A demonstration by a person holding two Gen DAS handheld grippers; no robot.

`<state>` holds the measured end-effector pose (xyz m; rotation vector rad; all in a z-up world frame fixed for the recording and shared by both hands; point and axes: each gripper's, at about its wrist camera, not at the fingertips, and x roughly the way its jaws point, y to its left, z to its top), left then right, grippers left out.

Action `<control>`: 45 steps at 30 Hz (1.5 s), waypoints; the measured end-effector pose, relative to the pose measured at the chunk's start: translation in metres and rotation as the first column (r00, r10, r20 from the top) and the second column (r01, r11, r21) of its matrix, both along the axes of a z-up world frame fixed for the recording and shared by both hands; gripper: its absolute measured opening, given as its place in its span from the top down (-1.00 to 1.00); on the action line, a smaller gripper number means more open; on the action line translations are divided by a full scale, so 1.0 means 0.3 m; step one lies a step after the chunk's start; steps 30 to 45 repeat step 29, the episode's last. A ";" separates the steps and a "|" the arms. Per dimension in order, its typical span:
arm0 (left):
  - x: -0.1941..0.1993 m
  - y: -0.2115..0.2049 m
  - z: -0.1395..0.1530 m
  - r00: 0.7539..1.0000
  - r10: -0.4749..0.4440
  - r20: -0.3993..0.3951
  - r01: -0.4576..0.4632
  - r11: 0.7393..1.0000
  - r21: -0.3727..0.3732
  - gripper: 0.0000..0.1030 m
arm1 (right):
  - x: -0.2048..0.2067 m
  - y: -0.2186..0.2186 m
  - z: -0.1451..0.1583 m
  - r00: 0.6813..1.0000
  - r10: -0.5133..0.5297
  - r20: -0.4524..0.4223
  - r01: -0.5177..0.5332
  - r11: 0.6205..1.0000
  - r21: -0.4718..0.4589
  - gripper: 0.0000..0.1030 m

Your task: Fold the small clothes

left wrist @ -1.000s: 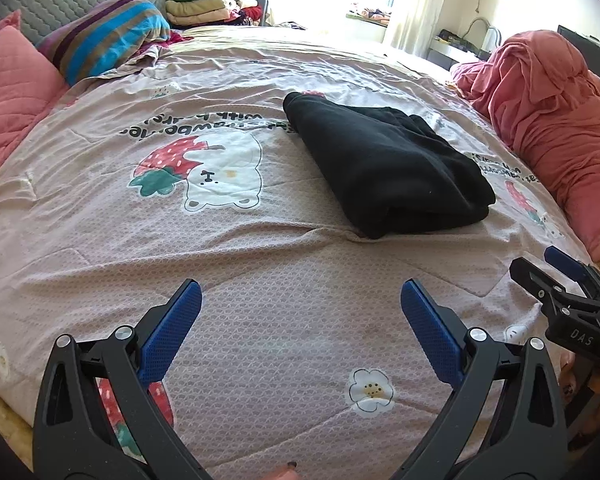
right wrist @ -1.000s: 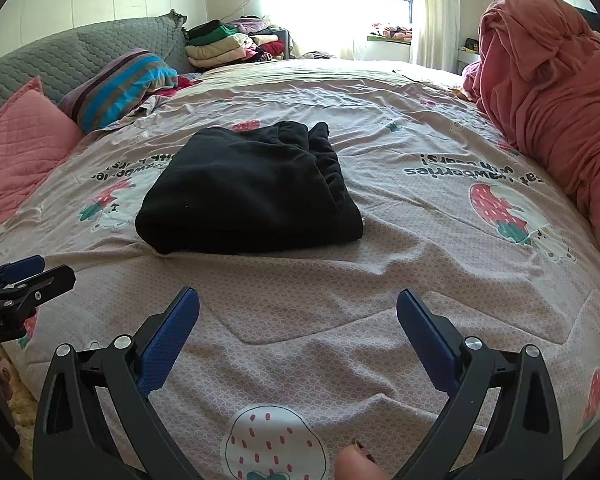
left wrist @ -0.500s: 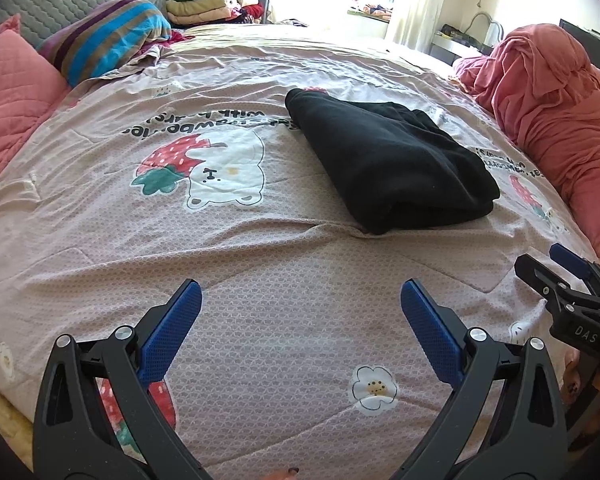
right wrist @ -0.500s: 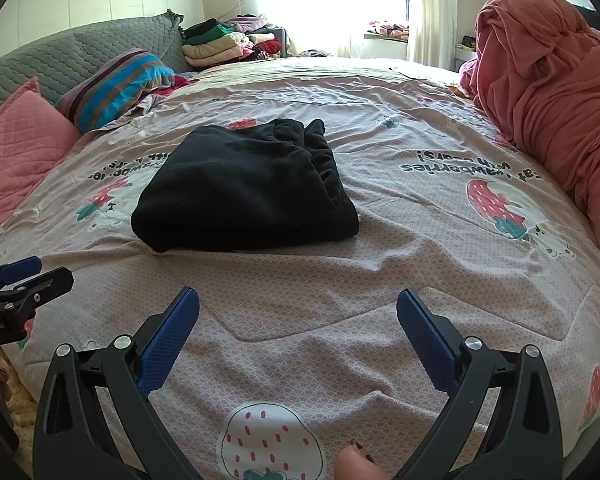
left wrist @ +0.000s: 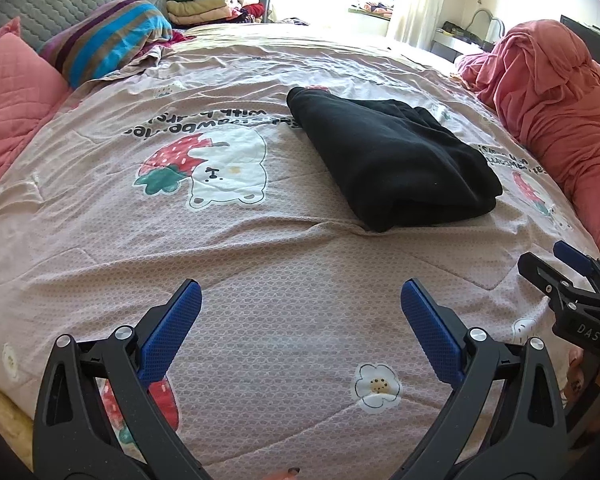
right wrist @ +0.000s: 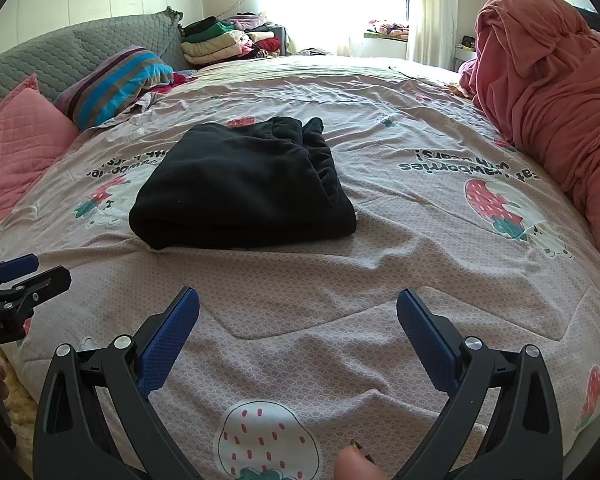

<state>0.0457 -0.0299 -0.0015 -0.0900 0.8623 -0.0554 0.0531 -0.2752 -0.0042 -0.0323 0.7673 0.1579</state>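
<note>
Left wrist view
Left gripper (left wrist: 300, 308): spread wide, empty, hovering over the near edge of the bed.
Black garment (left wrist: 392, 160): folded into a thick block, resting on the printed bedspread (left wrist: 260, 248) toward the middle of the bed, right of centre, well apart from both claws.
Right gripper (left wrist: 572, 280): glimpsed at the right edge of the bed; fingers parted, nothing between them.
Change: garment a touch farther off and lower in frame than a second ago, so claw drawn slightly back toward the near edge; garment itself unmoved, same shape.

Right wrist view
Right gripper (right wrist: 298, 308): spread wide, holding nothing, above the near edge of the bed.
Black garment (right wrist: 240, 188): left of centre, gathered waistband side turned toward the right, folded edge toward the near edge of the bed.
Left gripper (right wrist: 20, 276): at the left edge of the bed, low, only partly in frame.
Red blanket heap (right wrist: 552, 92): along the right edge of the bed.
Stack of folded clothes (right wrist: 224, 40): beyond the far left corner.
Change: same small retreat; folded block undisturbed.

Meaning for the task
Judgement: fold on this piece apparently finished, both claws released and clear; likely next a fresh garment, none within reach visible.
</note>
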 end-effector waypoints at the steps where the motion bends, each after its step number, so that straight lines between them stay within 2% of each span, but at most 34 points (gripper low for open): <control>1: 0.000 0.000 0.000 1.000 0.000 0.000 0.000 1.000 0.001 -0.82 | 0.000 0.002 -0.002 1.000 0.000 0.001 0.000 1.000 -0.001 -0.91; 10: -0.006 0.006 0.003 1.000 0.009 0.011 -0.009 1.000 0.028 -0.82 | -0.002 -0.009 0.006 0.999 -0.032 0.003 0.032 0.999 -0.006 -0.91; 13: -0.009 0.031 0.005 0.999 0.034 0.009 -0.034 0.999 0.017 -0.82 | 0.005 -0.039 0.012 0.996 -0.089 0.001 0.089 0.996 -0.018 -0.91; 14: -0.008 0.046 0.004 0.998 0.055 0.004 -0.055 0.998 0.026 -0.82 | 0.004 -0.070 0.019 0.989 -0.147 0.015 0.147 0.989 -0.024 -0.91; 17: -0.004 0.123 0.009 0.989 0.145 0.005 -0.145 0.988 0.052 -0.82 | 0.003 -0.172 0.033 0.952 -0.304 0.045 0.305 0.952 -0.028 -0.91; 18: 0.001 0.152 0.013 0.986 0.165 0.002 -0.165 0.986 0.040 -0.82 | 0.004 -0.239 0.037 0.925 -0.378 0.039 0.379 0.925 -0.026 -0.91; 20: 0.025 0.299 0.017 0.969 0.248 -0.018 -0.248 0.969 -0.016 -0.82 | -0.005 -0.365 0.041 0.863 -0.503 0.043 0.504 0.863 -0.027 -0.91; 21: 0.033 0.357 0.020 0.958 0.286 -0.023 -0.286 0.958 -0.023 -0.82 | -0.016 -0.463 0.038 0.804 -0.593 0.039 0.594 0.803 -0.038 -0.91; 22: 0.045 0.434 0.019 0.941 0.338 -0.027 -0.339 0.940 -0.024 -0.82 | -0.035 -0.578 0.030 0.727 -0.686 0.027 0.687 0.725 -0.048 -0.91; 23: 0.065 0.559 0.017 0.909 0.415 -0.036 -0.416 0.909 -0.012 -0.82 | -0.058 -0.659 0.023 0.662 -0.749 0.029 0.749 0.660 -0.056 -0.91; 24: 0.076 0.632 0.014 0.889 0.457 -0.041 -0.457 0.889 -0.001 -0.82 | -0.108 -0.795 0.012 0.540 -0.840 0.044 0.841 0.536 -0.075 -0.91; 25: 0.088 0.731 0.008 0.853 0.519 -0.046 -0.519 0.854 0.018 -0.82 | -0.150 -0.891 0.003 0.442 -0.895 0.059 0.895 0.435 -0.096 -0.91; 26: 0.095 0.844 0.001 0.807 0.589 -0.043 -0.587 0.808 0.042 -0.82 | -0.215 -1.022 -0.009 0.300 -0.951 0.079 0.949 0.289 -0.127 -0.91; 27: 0.101 0.931 -0.006 0.770 0.637 -0.040 -0.634 0.770 0.065 -0.82 | -0.264 -1.106 -0.019 0.207 -0.975 0.086 0.970 0.193 -0.144 -0.91; 28: 0.109 1.044 -0.019 0.712 0.701 -0.044 -0.695 0.712 0.101 -0.82 | -0.318 -1.186 -0.030 0.112 -0.989 0.097 0.983 0.096 -0.160 -0.91; 29: 0.114 1.123 -0.029 0.676 0.736 -0.045 -0.728 0.676 0.116 -0.82 | -0.394 -1.290 -0.050 -0.016 -0.996 0.089 0.985 -0.031 -0.169 -0.91; 45: 0.114 1.123 -0.029 0.676 0.736 -0.045 -0.728 0.676 0.116 -0.82 | -0.394 -1.290 -0.050 -0.016 -0.996 0.089 0.985 -0.031 -0.169 -0.91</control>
